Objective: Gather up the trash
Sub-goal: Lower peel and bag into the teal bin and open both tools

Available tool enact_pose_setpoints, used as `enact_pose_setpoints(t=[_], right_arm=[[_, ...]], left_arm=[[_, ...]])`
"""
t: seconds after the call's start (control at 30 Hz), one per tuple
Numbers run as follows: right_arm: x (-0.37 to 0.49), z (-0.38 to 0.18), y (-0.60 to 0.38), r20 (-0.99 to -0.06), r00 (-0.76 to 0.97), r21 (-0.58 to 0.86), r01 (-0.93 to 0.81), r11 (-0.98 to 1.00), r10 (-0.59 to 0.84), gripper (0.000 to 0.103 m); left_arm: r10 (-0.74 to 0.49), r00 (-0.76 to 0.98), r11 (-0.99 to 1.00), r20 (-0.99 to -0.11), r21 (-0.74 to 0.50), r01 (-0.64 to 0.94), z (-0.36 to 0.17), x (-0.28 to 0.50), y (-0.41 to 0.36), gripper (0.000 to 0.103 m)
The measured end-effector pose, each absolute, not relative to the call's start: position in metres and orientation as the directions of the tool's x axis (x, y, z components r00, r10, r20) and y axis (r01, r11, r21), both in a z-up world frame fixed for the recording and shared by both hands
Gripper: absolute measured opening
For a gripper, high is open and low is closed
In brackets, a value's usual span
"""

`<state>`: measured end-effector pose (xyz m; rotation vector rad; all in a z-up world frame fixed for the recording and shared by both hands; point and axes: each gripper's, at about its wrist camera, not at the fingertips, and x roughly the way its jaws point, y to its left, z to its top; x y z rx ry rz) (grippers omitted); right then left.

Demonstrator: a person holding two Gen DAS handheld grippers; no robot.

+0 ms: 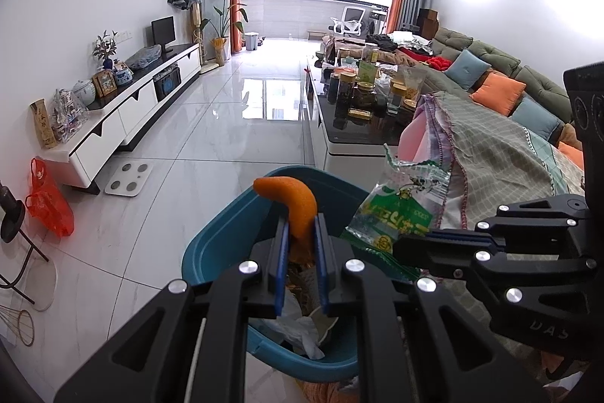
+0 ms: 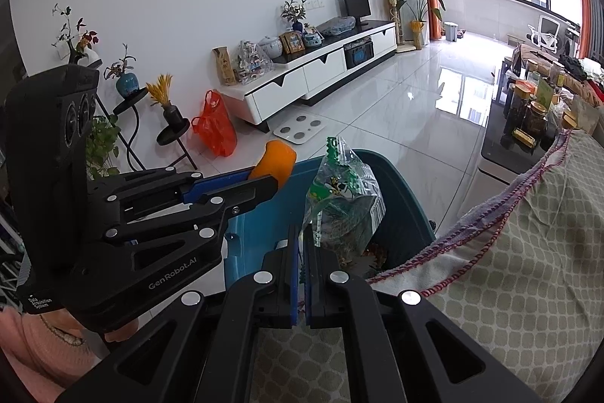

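trash bin (image 1: 211,244) on glossy white tile floor (image 1: 226,138).

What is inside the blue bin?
Inside the bin there is crumpled white paper and some brownish scraps. The left gripper holding the orange peel blocks much of the inside, so the rest is hidden.

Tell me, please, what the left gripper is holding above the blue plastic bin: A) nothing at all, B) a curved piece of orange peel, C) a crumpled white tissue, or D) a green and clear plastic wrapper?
B: the left gripper is shut on a curved piece of orange peel over the blue plastic bin, while the green and clear plastic wrapper sits in the right gripper.
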<state>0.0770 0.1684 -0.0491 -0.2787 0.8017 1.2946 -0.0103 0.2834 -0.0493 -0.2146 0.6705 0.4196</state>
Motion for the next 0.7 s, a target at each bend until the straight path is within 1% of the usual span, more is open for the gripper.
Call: enact_pose_setpoints(t=[0.7], right_arm=[[0.079,-0.058,0.181,-0.697,0.029,0.249,-0.927,0.279,0.716,0.003]], left_arm=[[0.314,0.656,0.875,-0.687,-0.059,-0.481,-0.067,0.005,0.3,0.014]])
